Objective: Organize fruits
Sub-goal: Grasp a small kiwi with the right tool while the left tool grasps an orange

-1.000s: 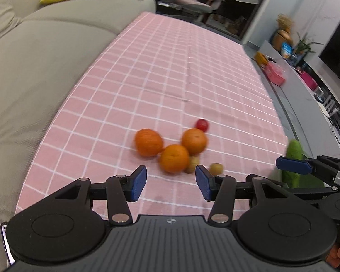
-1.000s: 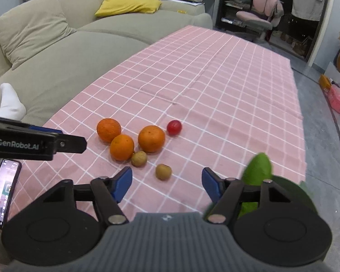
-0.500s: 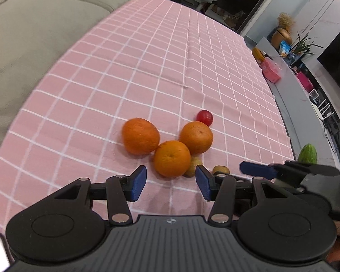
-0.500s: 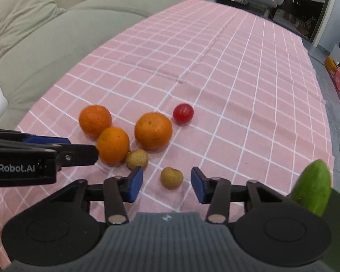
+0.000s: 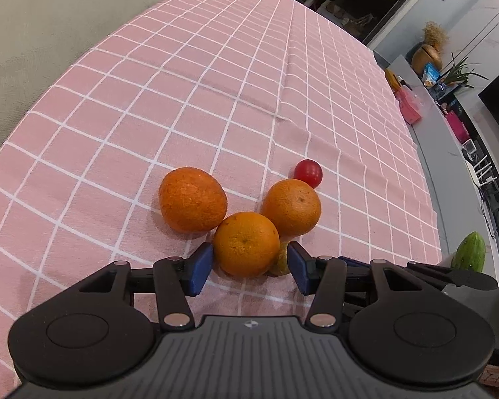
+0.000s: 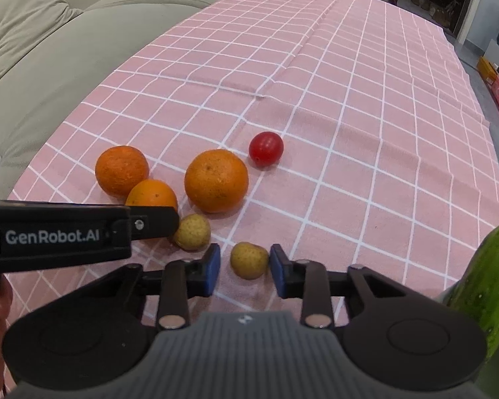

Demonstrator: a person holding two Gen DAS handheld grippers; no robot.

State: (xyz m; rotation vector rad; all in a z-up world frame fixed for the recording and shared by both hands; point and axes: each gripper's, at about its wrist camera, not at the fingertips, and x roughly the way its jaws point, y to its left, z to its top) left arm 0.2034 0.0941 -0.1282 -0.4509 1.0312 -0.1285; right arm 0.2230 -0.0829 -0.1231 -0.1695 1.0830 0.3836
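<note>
Three oranges, two small tan fruits and a red cherry tomato (image 5: pixel 308 173) lie on a pink checked tablecloth (image 5: pixel 216 76). My left gripper (image 5: pixel 248 267) is open, its blue pads on either side of the nearest orange (image 5: pixel 246 243), not clamped on it. The other oranges (image 5: pixel 192 199) (image 5: pixel 291 206) sit just behind. My right gripper (image 6: pixel 244 267) is open around one small tan fruit (image 6: pixel 249 260); its right pad touches or nearly touches it. The second tan fruit (image 6: pixel 193 231) lies to its left, beside the left gripper's finger (image 6: pixel 83 232).
A green cucumber (image 6: pixel 485 279) lies at the table's near right corner, also seen in the left wrist view (image 5: pixel 469 255). A beige sofa (image 6: pixel 50 53) runs along the table's left side. A grey sideboard (image 5: pixel 449 126) with small items stands off the right edge.
Both grippers have moved forward and down to the fruits. The left now straddles the nearest orange; the right has narrowed and straddles a small tan fruit.
</note>
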